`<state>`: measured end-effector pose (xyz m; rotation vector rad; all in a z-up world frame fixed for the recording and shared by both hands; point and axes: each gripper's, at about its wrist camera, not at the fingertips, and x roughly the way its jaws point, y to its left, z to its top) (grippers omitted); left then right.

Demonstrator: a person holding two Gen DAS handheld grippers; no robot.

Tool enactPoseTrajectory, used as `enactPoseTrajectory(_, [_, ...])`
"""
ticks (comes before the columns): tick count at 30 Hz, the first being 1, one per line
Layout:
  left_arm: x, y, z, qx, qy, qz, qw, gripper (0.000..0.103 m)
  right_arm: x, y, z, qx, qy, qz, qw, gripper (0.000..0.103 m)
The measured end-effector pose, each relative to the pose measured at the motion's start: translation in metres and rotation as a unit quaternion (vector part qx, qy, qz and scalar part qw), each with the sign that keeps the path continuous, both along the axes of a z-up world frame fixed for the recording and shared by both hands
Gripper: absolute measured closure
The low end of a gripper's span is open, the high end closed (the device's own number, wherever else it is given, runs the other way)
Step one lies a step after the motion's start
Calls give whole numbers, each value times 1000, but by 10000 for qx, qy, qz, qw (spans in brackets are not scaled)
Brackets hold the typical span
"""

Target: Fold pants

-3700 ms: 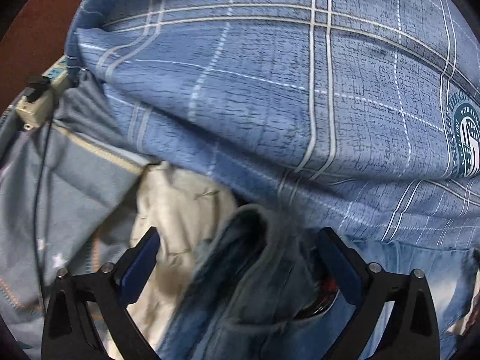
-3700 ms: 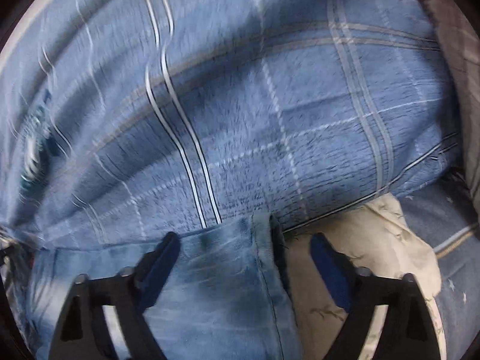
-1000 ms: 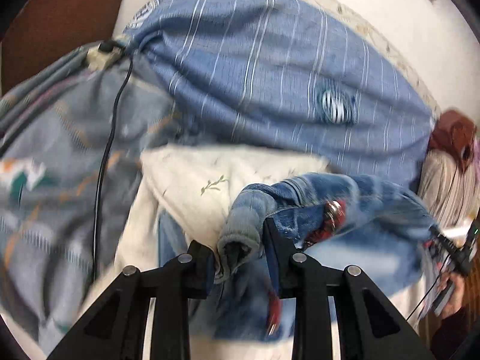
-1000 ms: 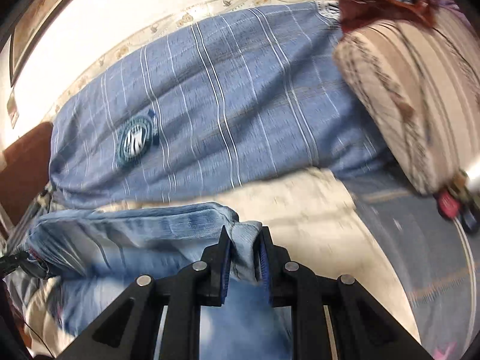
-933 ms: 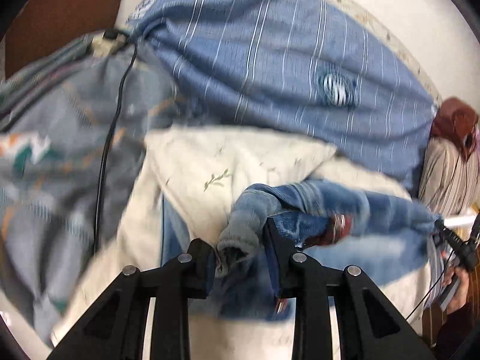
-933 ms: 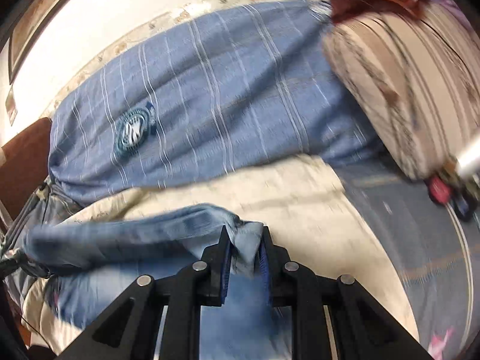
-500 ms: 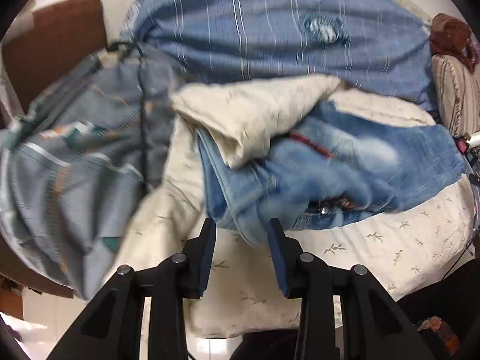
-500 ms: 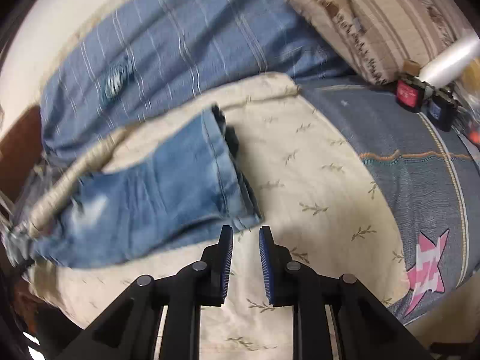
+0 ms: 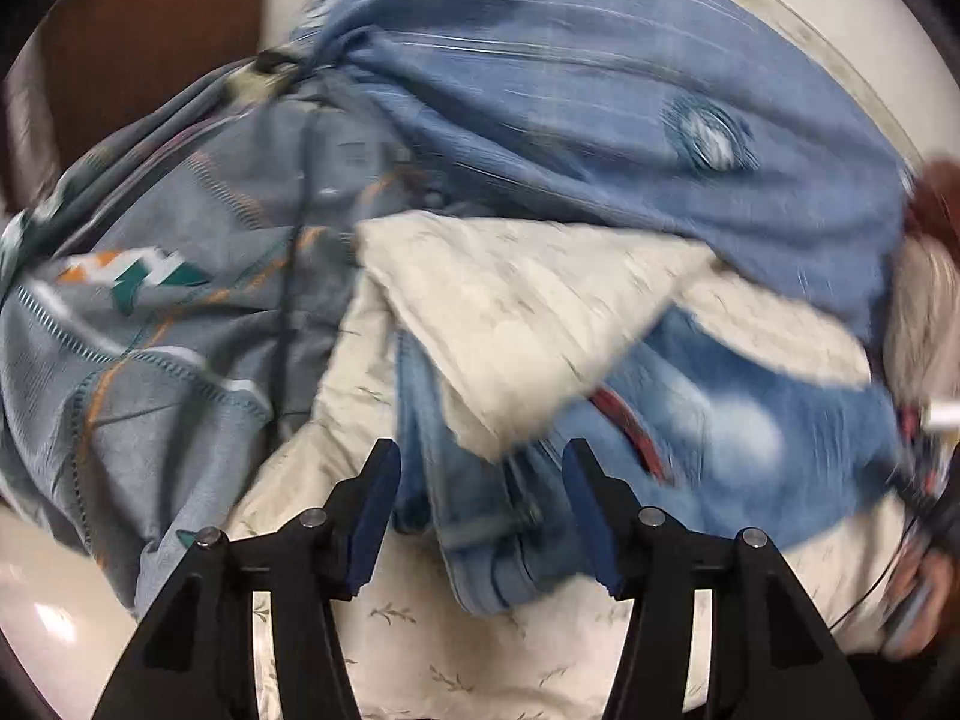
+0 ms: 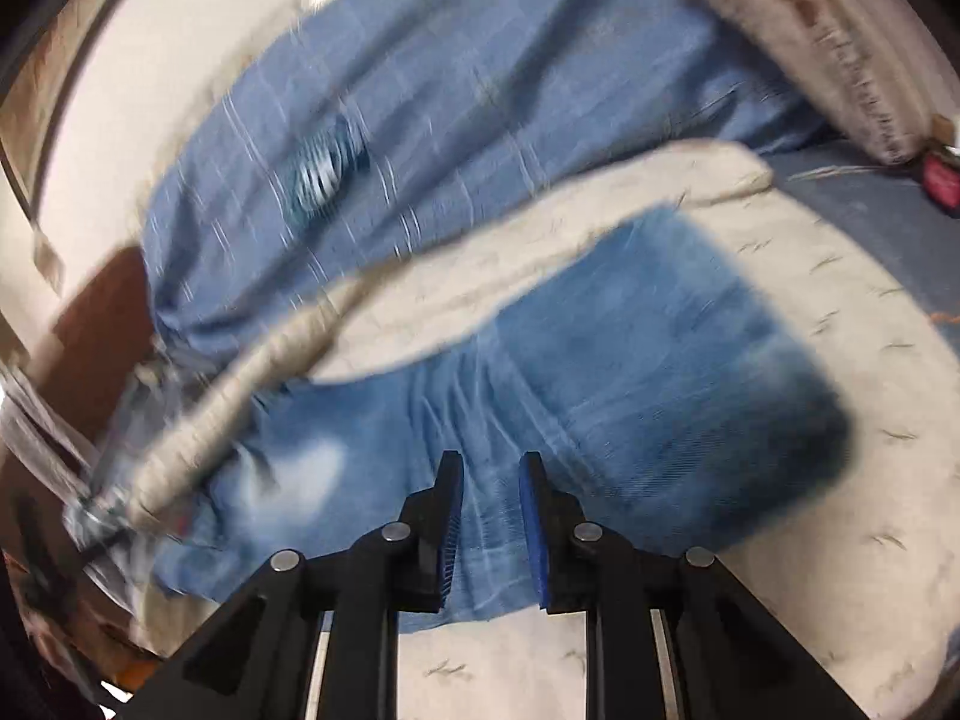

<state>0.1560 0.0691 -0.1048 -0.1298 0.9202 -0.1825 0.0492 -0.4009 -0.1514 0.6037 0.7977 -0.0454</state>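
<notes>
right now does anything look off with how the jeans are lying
Yes. A flap of the cream blanket is flipped over the jeans, covering their upper part near the left gripper. That would get in the way of a clean fold.

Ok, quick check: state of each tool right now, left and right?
Left tool: open, holding nothing, above the jeans.
Right tool: open with a narrow gap, nothing gripped, jeans behind it.

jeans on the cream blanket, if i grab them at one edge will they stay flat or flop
The jeans would probably flop: they lie creased and bunched at the waistband. Stacked denim layers there suggest some heft, so the free end likely drags. A cream blanket flap overlaps them and may lift along.
</notes>
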Motion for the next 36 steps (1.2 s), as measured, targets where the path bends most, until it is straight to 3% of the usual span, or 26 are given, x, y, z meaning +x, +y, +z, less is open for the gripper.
enactPoseTrajectory(2, [-3, -4, 5, 17, -112, 35, 9999, 46, 22, -4, -35, -149, 752, -39, 9970, 80])
enactPoseTrajectory(6, [-17, -44, 8, 151, -542, -425, 9975, 26, 23, -16, -33, 237, 593, -222, 9977, 81])
enactPoseTrajectory(9, [-24, -80, -8, 201, -573, -836, 9946, 26, 18, -10, -23, 130, 507, -292, 9982, 79])
enactPoseTrajectory(11, [-23, -98, -25, 339, -366, -939, 9943, 26, 10, 1, -4, 45, 10, -94, 9999, 79])
enactPoseTrajectory(13, [-16, -117, -53, 774, 22, -980, 9922, 26, 3, 16, 6, -160, -233, 72, 9996, 79])
enactPoseTrajectory(15, [-3, -128, -91, 1339, 780, -808, 9846, 25, 5, 27, 5, -225, -173, 212, 9994, 79])
enactPoseTrajectory(16, [-1, -127, -98, 1338, 934, -747, 9838, 20, 8, 30, 1, -183, -27, 264, 9995, 79])
enactPoseTrajectory(19, [-7, -128, -87, 1288, 850, -635, 9860, 20, 17, 38, -9, -233, 310, 344, 9987, 79])
enactPoseTrajectory(24, [-27, -132, -49, 1239, 250, -463, 9909, 20, 4, 40, 16, -19, -496, 343, 9982, 79])
enactPoseTrajectory(29, [-48, -147, 0, 548, -610, -247, 9963, 20, -21, 46, 47, 256, -1818, 11, 9830, 79])
enactPoseTrajectory(32, [-57, -167, 22, 376, -1144, -330, 9922, 10, -25, 46, 55, 80, -1902, -354, 9811, 64])
enactPoseTrajectory(33, [-57, -178, 26, 375, -1236, -462, 9905, 9, -26, 43, 55, 71, -1886, -465, 9809, 49])
enactPoseTrajectory(34, [-50, -187, 28, 416, -1302, -593, 9888, 9, -29, 37, 54, 110, -1886, -657, 9798, 40])
enactPoseTrajectory(36, [-49, -203, 26, 624, -1444, -760, 9846, 9, -35, 22, 53, 121, -1891, -1008, 9767, 36])
